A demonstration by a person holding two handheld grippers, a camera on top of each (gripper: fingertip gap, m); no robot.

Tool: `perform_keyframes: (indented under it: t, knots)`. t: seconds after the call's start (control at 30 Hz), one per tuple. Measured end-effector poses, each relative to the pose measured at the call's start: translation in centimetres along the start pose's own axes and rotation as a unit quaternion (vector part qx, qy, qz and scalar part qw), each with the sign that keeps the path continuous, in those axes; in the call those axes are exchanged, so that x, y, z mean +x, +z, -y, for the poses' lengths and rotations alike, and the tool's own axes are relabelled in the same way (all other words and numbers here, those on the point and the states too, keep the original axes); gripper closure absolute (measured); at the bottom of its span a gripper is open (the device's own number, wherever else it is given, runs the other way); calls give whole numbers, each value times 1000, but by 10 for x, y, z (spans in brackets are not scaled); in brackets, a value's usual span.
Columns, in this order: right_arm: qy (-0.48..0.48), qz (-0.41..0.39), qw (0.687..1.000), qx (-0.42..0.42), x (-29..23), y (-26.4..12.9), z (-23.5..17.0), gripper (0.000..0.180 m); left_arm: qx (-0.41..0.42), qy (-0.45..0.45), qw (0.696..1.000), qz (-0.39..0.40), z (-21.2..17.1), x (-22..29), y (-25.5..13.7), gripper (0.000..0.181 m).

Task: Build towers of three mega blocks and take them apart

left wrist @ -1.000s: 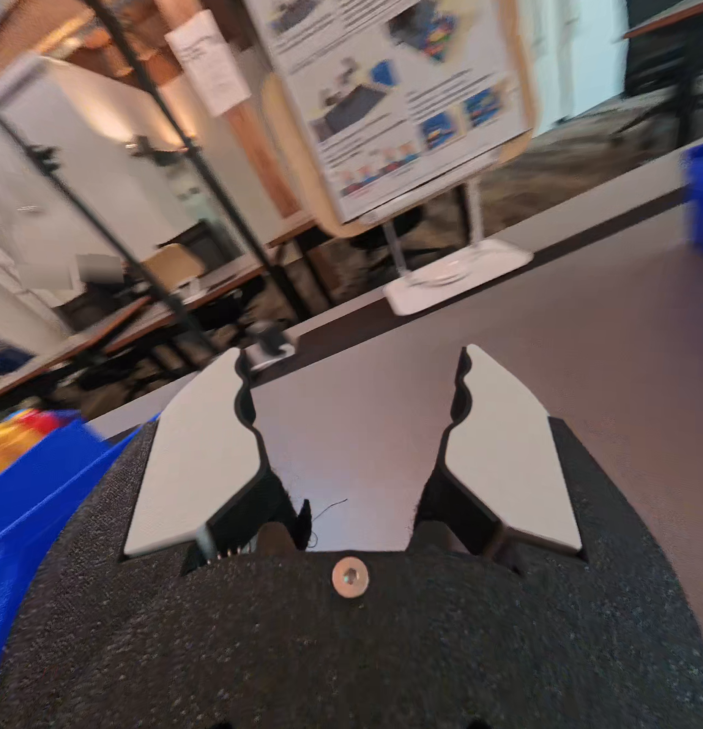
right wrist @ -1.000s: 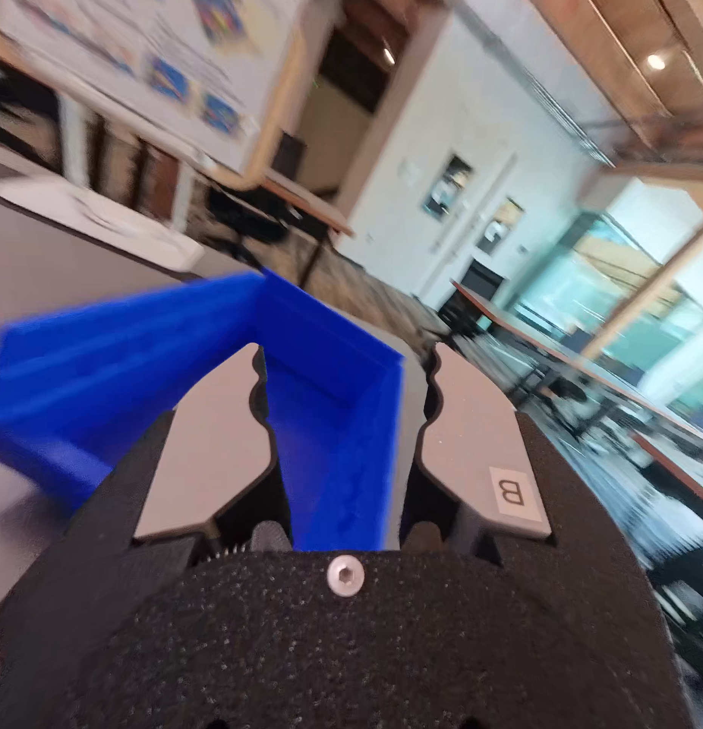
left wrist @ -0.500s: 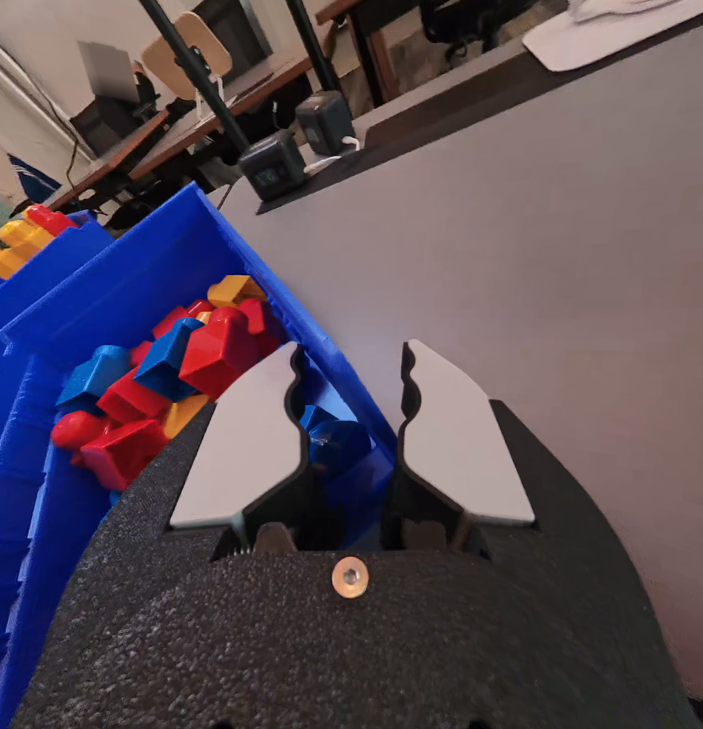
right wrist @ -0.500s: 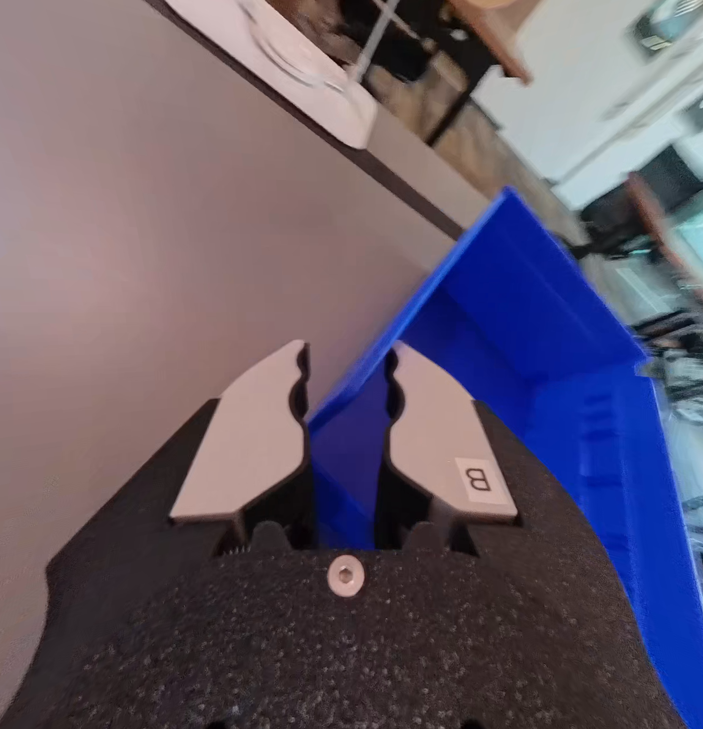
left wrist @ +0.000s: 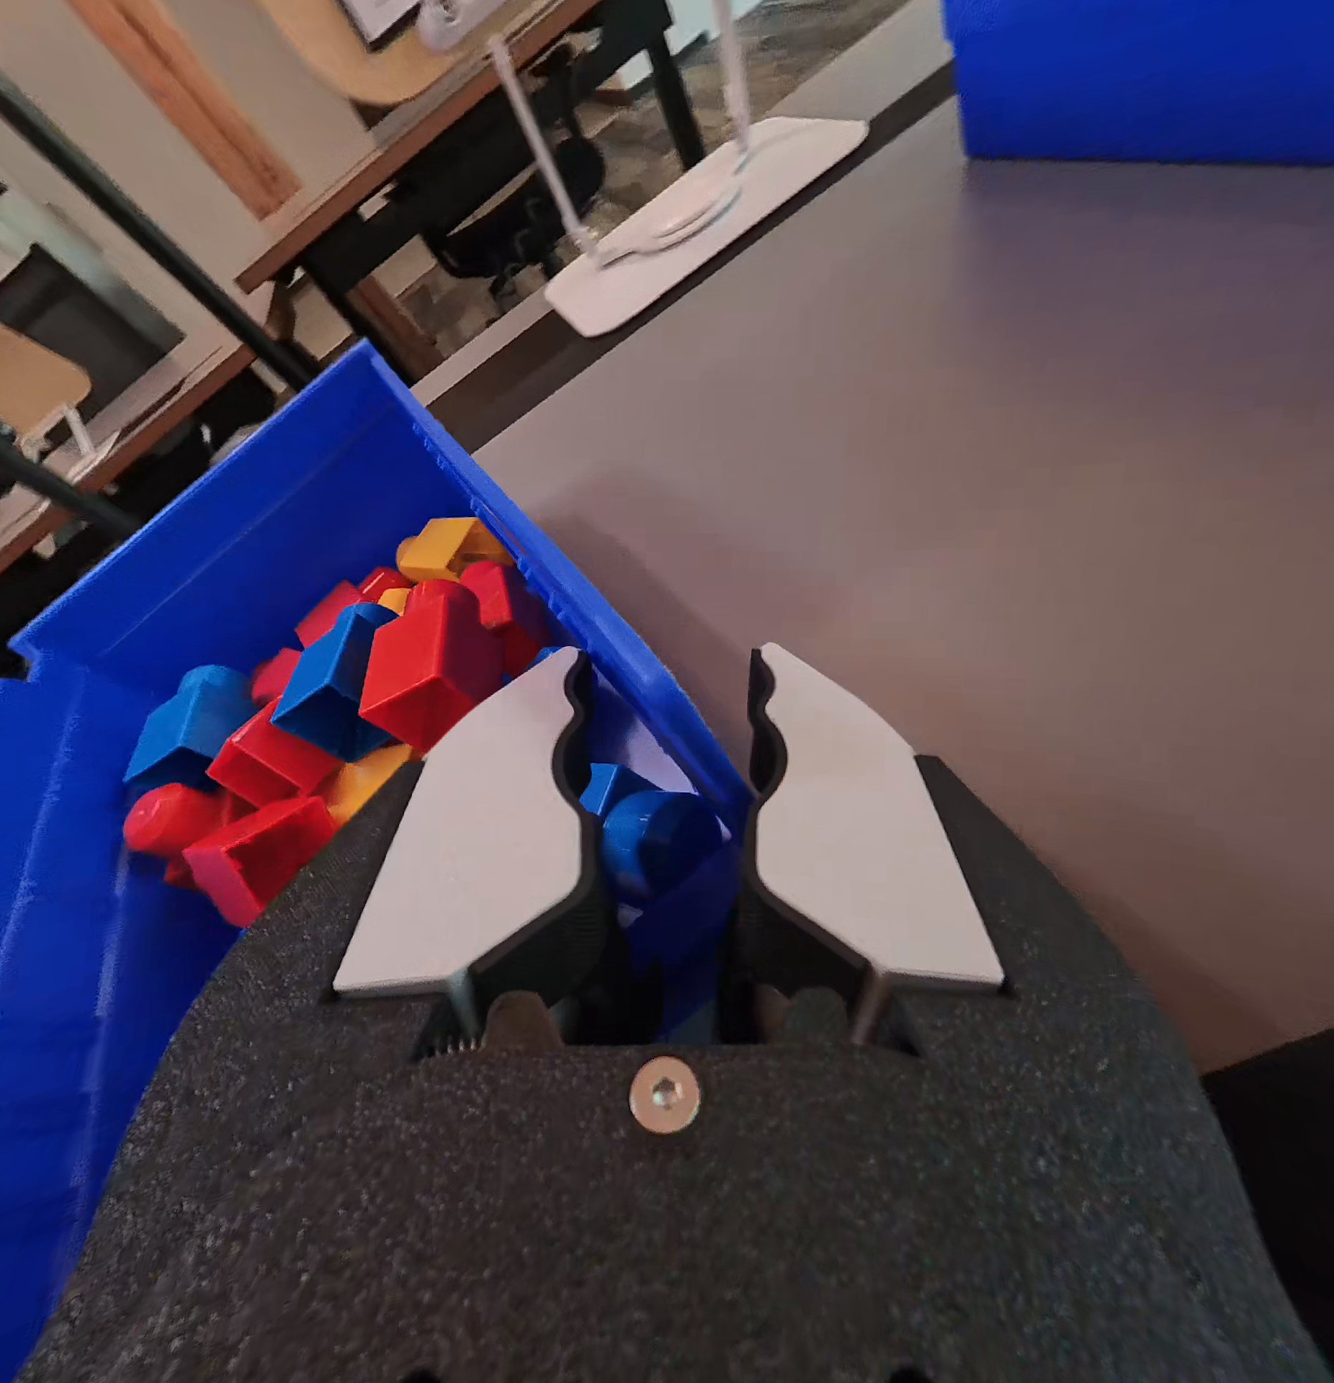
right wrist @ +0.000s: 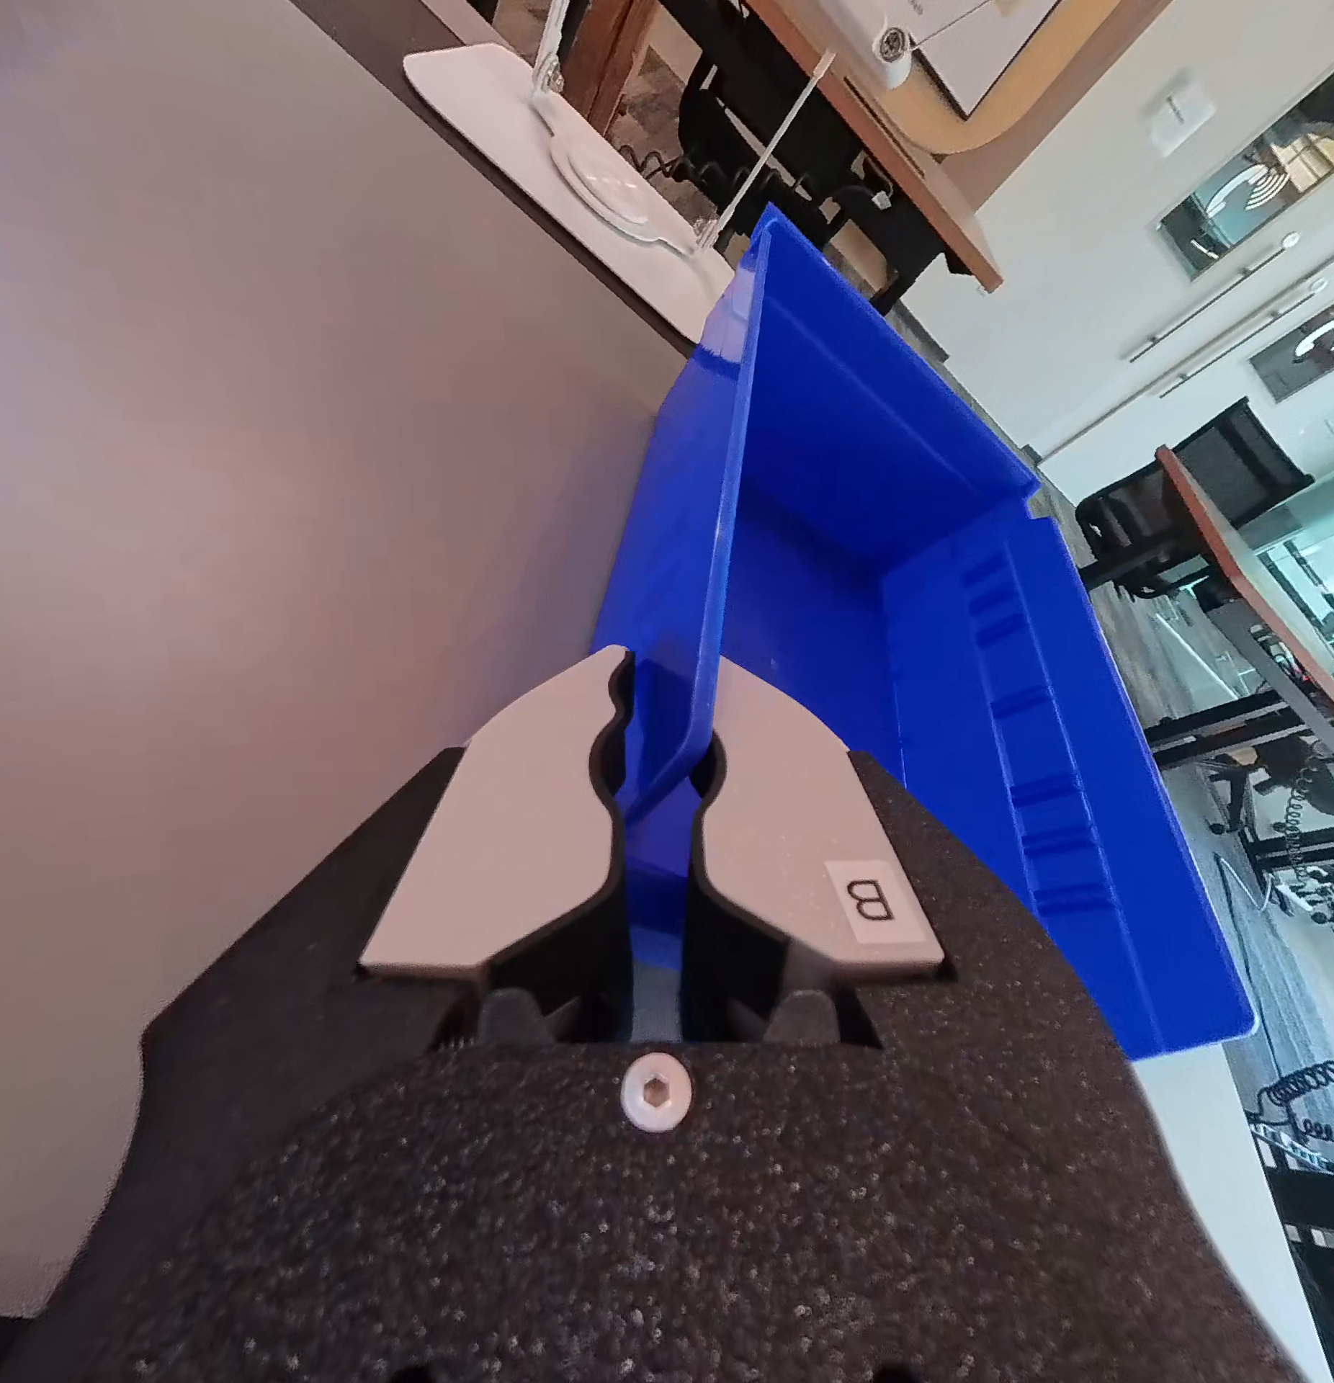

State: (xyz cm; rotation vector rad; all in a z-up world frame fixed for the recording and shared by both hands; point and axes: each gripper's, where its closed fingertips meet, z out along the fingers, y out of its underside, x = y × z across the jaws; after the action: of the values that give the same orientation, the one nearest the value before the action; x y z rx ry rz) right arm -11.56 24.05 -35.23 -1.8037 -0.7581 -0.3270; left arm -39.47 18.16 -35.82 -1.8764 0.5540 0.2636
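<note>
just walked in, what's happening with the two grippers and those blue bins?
Each gripper straddles a bin wall. The right gripper is closed on the near side wall of the empty blue bin. The left gripper has the side wall of the block-filled blue bin between its jaws, with a visible gap, so not clearly clamped. Red, blue and yellow mega blocks sit loose inside; none stands on the table. No tower is started.

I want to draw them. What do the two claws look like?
Both look alike: the left claw and right claw each have a rough black foam-like body, two flat grey fingers with wavy black inner edges, and one silver screw. The right one has a small white sticker.
</note>
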Motion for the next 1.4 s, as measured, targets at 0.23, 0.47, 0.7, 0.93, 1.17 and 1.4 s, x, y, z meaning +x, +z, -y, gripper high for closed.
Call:
perform_keyframes:
  t: [0.23,0.47,0.7,0.93,1.17,1.4]
  knots:
    - [-18,-5,999,-29,-4,-5,-1,168,73,24,989,-129,24,45,0,139]
    - [-35,-20,997,-70,-10,-13,-3,166,58,103,986,-115,33,75,10,120]
    - [25,-1,999,26,4,-32,15,143,103,11,990,-97,59,56,-12,97]
    - [310,85,892,319,64,-99,74,134,444,-329,823,-134,129,-29,-119,90]
    - [375,231,839,321,27,-104,82,127,414,-271,869,-33,125,-47,-117,131]
    - [300,365,815,335,-54,-108,88,131,66,-135,986,-68,81,-25,-8,123]
